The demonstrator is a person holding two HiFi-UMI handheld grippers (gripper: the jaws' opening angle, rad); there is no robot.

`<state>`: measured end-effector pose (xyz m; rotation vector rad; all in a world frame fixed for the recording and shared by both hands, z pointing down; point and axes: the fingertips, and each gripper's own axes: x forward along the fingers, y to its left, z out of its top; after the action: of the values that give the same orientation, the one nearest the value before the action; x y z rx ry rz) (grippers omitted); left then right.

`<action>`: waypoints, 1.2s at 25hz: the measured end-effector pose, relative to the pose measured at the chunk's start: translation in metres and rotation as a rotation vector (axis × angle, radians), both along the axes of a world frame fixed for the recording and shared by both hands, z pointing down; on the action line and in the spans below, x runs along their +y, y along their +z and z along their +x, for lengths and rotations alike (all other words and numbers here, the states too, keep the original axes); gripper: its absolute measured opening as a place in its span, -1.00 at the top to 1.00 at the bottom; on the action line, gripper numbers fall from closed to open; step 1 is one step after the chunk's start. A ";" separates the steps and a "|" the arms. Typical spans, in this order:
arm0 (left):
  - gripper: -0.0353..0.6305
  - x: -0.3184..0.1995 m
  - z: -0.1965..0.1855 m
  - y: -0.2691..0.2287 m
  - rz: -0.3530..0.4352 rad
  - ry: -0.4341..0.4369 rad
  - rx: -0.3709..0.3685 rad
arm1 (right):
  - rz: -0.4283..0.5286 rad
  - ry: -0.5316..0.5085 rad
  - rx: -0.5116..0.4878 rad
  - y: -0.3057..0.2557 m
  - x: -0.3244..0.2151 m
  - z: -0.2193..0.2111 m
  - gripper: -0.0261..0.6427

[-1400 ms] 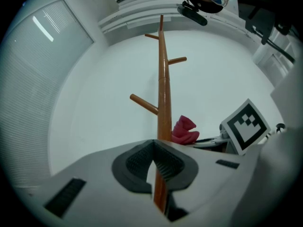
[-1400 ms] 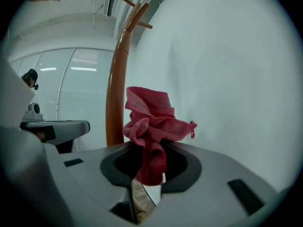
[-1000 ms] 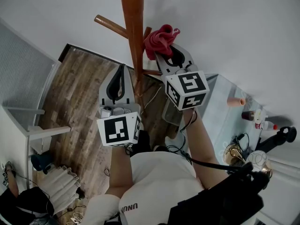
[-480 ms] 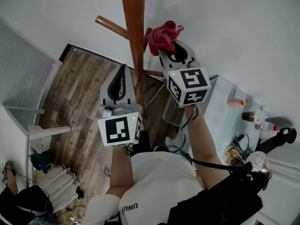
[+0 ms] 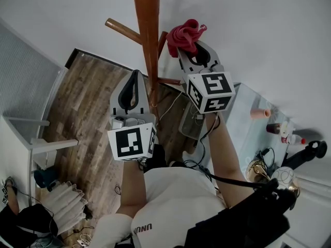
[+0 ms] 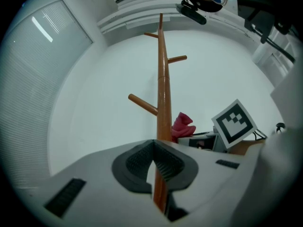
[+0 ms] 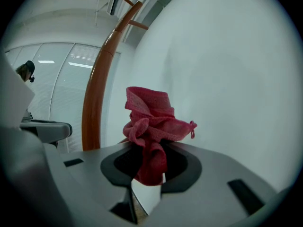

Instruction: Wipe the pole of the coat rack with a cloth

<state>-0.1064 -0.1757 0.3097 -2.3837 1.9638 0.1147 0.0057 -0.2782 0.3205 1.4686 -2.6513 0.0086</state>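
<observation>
The coat rack's brown wooden pole (image 5: pixel 147 35) rises against a white wall. Just to its right, my right gripper (image 5: pixel 184 49) is shut on a crumpled red cloth (image 5: pixel 187 34). Seen from the right gripper view, the cloth (image 7: pixel 150 122) bunches up out of the jaws of that gripper (image 7: pixel 147 167), with the pole (image 7: pixel 97 93) close on its left. My left gripper (image 5: pixel 135 76) is lower, left of the pole, shut and holding nothing. In the left gripper view the pole (image 6: pixel 162 89) stands straight ahead behind the closed left gripper (image 6: pixel 153 150), and the cloth (image 6: pixel 182 126) shows beside it.
Angled pegs (image 5: pixel 124 30) stick out of the pole on the left. Below lie a wood floor (image 5: pixel 88 102), loose cables and a pale table (image 5: pixel 248 128) on the right with bottles (image 5: pixel 287 130). A glazed partition (image 5: pixel 20 71) stands at the left.
My right gripper has carried the red cloth a little upward and to the right beside the pole. The left gripper has stayed where it was.
</observation>
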 end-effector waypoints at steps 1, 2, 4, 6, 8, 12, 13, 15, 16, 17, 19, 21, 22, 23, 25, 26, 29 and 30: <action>0.86 0.000 0.000 -0.001 0.002 0.000 -0.001 | 0.002 0.003 0.000 -0.001 0.000 0.001 0.59; 0.85 -0.001 0.000 -0.001 0.003 0.000 -0.002 | 0.005 0.007 -0.002 -0.002 0.000 0.002 0.59; 0.86 -0.002 0.000 -0.002 0.005 0.000 -0.002 | 0.014 0.014 -0.006 -0.006 0.001 0.005 0.59; 0.86 -0.002 0.000 -0.003 0.006 -0.001 0.000 | 0.025 0.020 -0.010 -0.010 0.004 0.007 0.59; 0.86 -0.002 0.001 -0.004 0.010 0.001 -0.001 | 0.038 0.028 -0.010 -0.015 0.008 0.009 0.59; 0.86 0.000 0.002 -0.009 0.023 0.005 -0.002 | 0.065 0.054 -0.021 -0.024 0.018 0.014 0.59; 0.86 0.000 0.002 -0.010 0.026 0.005 -0.004 | 0.071 0.058 -0.027 -0.026 0.021 0.016 0.59; 0.86 0.002 0.002 -0.012 0.031 0.004 -0.008 | 0.084 0.066 -0.040 -0.032 0.028 0.018 0.59; 0.86 0.003 0.002 -0.014 0.034 0.004 -0.009 | 0.091 0.070 -0.048 -0.035 0.032 0.020 0.59; 0.86 0.004 0.002 -0.015 0.037 0.003 -0.010 | 0.098 0.074 -0.057 -0.039 0.035 0.022 0.59; 0.86 0.006 0.002 -0.018 0.043 0.002 -0.010 | 0.113 0.078 -0.076 -0.047 0.043 0.026 0.59; 0.86 0.008 0.002 -0.020 0.049 0.002 -0.011 | 0.133 0.078 -0.091 -0.055 0.049 0.030 0.59; 0.86 0.009 0.002 -0.021 0.051 0.002 -0.012 | 0.144 0.081 -0.097 -0.058 0.052 0.032 0.59; 0.86 0.009 0.002 -0.022 0.053 0.002 -0.015 | 0.154 0.088 -0.101 -0.062 0.054 0.034 0.59; 0.85 0.012 0.002 -0.024 0.059 0.002 -0.018 | 0.169 0.106 -0.110 -0.067 0.060 0.040 0.59; 0.86 0.013 0.002 -0.025 0.062 0.001 -0.019 | 0.175 0.114 -0.115 -0.069 0.063 0.042 0.59; 0.85 0.015 0.002 -0.027 0.069 0.002 -0.018 | 0.180 0.130 -0.128 -0.071 0.070 0.047 0.59; 0.85 0.015 0.002 -0.027 0.071 0.002 -0.017 | 0.179 0.134 -0.126 -0.071 0.071 0.048 0.59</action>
<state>-0.1045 -0.1603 0.2827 -2.3350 1.9165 0.1602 0.0536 -0.2076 0.2498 1.7550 -2.7067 -0.1318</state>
